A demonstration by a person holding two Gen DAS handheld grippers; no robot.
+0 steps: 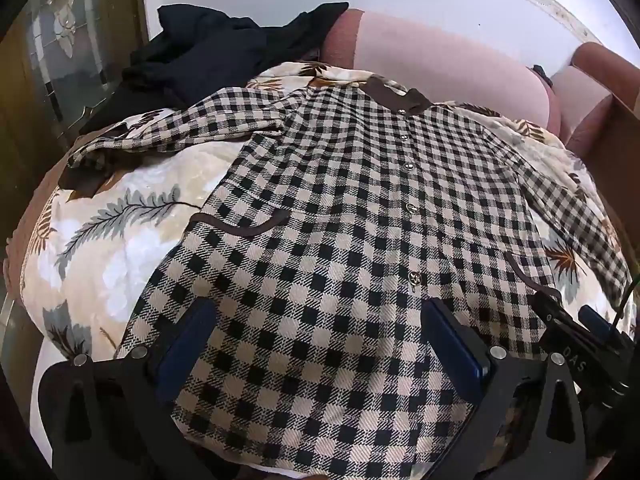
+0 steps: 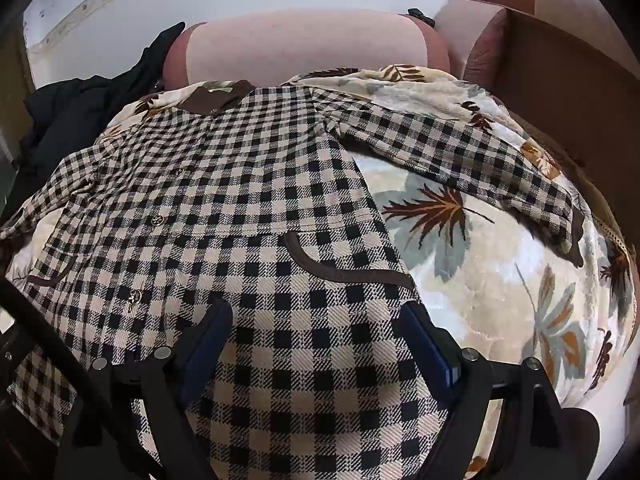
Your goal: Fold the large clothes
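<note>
The checked shirt (image 1: 340, 200) lies spread flat on the leaf blanket (image 1: 120, 220), front up. The left gripper (image 1: 320, 344) and right gripper (image 2: 316, 344) both hang over the shirt's bottom part, jaws wide, holding nothing.

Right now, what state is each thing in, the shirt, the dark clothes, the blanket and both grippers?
Checked shirt: spread flat, front up, buttoned, unfolded.
Shirt sleeves: stretched outward, rumpled.
Dark clothes: crumpled in a heap at the sofa back.
Leaf-print blanket: spread under the shirt.
Left gripper: open above the hem, holding nothing.
Right gripper: open above the hem, holding nothing.
</note>
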